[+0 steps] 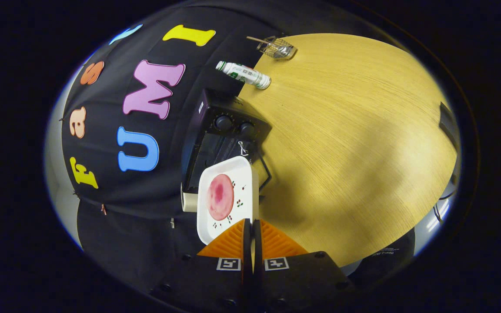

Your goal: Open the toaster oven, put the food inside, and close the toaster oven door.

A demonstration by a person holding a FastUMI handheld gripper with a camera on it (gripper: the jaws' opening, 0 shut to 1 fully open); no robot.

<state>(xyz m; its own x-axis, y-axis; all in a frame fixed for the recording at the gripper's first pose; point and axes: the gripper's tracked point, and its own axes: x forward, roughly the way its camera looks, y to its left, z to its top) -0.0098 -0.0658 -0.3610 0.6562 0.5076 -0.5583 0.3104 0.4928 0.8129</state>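
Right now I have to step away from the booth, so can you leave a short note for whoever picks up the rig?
Hand-held gripper: shut on the near rim of the white plate, both fingers pinching it, plate turned on edge.
Food: the pink round slice lies on the plate.
Toaster oven: just beyond the plate, by the booth wall on the wooden table. Its glass door appears to hang open toward the plate, though the plate hides part of it.
Done: food picked up and brought to the oven; door seemingly opened.
Left: slide the plate inside, let go, close the door.
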